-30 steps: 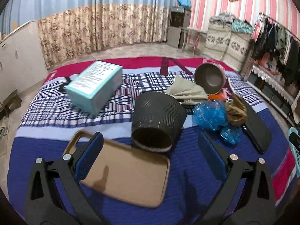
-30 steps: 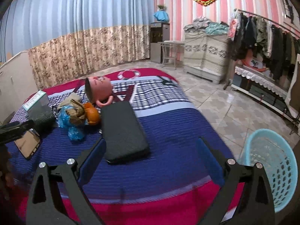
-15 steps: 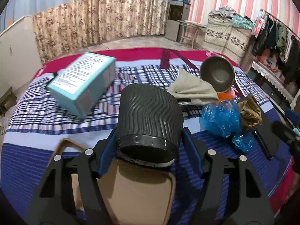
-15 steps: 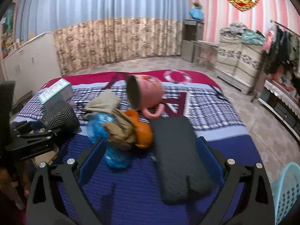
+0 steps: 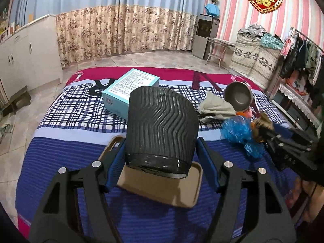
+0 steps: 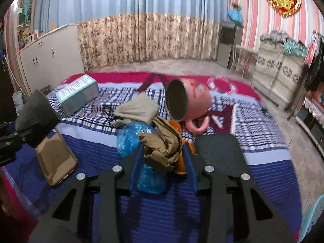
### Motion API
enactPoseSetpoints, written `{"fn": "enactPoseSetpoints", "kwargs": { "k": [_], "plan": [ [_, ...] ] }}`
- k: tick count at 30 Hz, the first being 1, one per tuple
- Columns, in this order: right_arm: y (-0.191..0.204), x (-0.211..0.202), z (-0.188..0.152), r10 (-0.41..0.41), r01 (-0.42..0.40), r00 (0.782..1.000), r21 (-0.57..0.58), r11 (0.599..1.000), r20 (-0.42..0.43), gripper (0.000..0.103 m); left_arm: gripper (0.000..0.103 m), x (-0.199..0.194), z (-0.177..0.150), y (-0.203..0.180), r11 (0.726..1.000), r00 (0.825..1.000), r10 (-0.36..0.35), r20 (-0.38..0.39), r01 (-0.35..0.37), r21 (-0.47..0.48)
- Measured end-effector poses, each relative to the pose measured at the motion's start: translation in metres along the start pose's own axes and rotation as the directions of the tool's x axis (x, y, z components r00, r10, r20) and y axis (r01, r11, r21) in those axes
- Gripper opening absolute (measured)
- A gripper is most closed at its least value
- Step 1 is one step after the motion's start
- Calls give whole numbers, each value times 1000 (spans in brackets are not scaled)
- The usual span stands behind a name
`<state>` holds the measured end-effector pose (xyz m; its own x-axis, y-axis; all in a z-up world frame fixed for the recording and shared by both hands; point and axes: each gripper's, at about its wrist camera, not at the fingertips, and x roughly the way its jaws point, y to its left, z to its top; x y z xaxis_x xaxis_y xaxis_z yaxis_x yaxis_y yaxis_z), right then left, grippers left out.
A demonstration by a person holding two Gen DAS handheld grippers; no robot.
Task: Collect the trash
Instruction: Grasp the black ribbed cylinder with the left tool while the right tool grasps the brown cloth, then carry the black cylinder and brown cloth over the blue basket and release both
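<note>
1. Now the black ribbed plastic bin (image 5: 162, 125) is clamped at its rim between the blue pads of the left gripper (image 5: 161, 160) and held above the tan rectangular tray (image 5: 172, 190); a second ago those fingers were spread wide, short of it.
2. Meanwhile, the right gripper (image 6: 163, 158) has been brought in over the striped blue bedspread (image 6: 263, 182) and closed on the crumpled brown paper (image 6: 162, 147).
3. Touching that paper, the blue plastic wrap (image 6: 131, 139) and an orange object (image 6: 178, 162) are seen beside the black flat pad (image 6: 220, 151).
</note>
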<state>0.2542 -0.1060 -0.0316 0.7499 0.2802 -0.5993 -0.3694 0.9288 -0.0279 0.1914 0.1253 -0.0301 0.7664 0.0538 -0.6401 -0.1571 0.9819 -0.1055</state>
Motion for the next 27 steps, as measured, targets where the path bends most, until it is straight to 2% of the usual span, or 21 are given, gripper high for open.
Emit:
{"fn": "enactPoseSetpoints", "kwargs": {
  "k": [5, 10, 13, 17, 21, 27],
  "plan": [
    [-24, -60, -13, -40, 39, 998, 18, 999, 57, 39, 66, -14, -6, -19, 999, 999, -32, 12, 32, 9],
    [-56, -103, -43, -155, 154, 987, 33, 988, 40, 39, 66, -22, -8, -47, 997, 997, -70, 10, 70, 36],
    [-79, -127, -68, -199, 195, 980, 103, 975, 30, 39, 66, -33, -11, -67, 991, 994, -112, 20, 110, 75],
    [-97, -144, -91, -282, 276, 959, 147, 950, 27, 39, 66, -47, -18, -85, 984, 987, -151, 56, 145, 108],
    [-108, -150, -108, -346, 336, 938, 160, 928, 36, 39, 66, -47, -24, -99, 978, 984, -174, 38, 168, 122],
    [-115, -166, -116, -381, 362, 921, 180, 915, 84, 39, 66, -53, -22, -122, 971, 981, -190, 29, 184, 151]
  ]
}}
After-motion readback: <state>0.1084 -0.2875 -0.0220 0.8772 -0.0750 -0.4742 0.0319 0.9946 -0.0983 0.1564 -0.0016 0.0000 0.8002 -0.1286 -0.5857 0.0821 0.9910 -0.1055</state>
